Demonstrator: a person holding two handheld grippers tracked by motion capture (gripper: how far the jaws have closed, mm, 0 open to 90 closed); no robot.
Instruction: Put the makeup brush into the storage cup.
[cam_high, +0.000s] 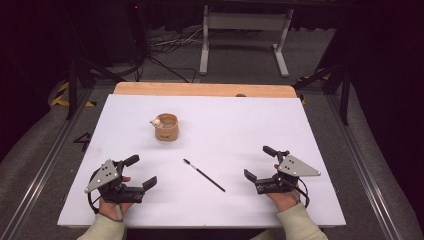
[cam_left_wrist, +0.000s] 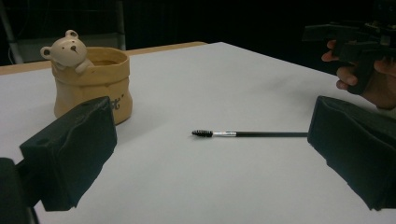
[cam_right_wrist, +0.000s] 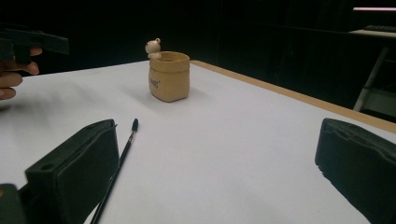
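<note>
A thin black mascara wand (cam_high: 203, 175) lies flat near the middle of the white table top (cam_high: 225, 125), its brush end toward the far left. A tan sack-shaped pot with a small bear on its rim (cam_high: 166, 126) stands upright farther back. My left gripper (cam_high: 142, 172) rests at the front left, open and holding nothing; the left gripper view has the wand (cam_left_wrist: 243, 134) and the pot (cam_left_wrist: 91, 81) ahead of it. My right gripper (cam_high: 260, 162) rests at the front right, open with bare jaws, the wand (cam_right_wrist: 116, 165) by its left jaw and the pot (cam_right_wrist: 169, 76) beyond.
A wooden strip (cam_high: 205, 89) borders the table's far edge. Behind it on the dark floor stand a white metal frame (cam_high: 245, 37) and loose cables (cam_high: 170, 45). Metal rails run along both sides of the table.
</note>
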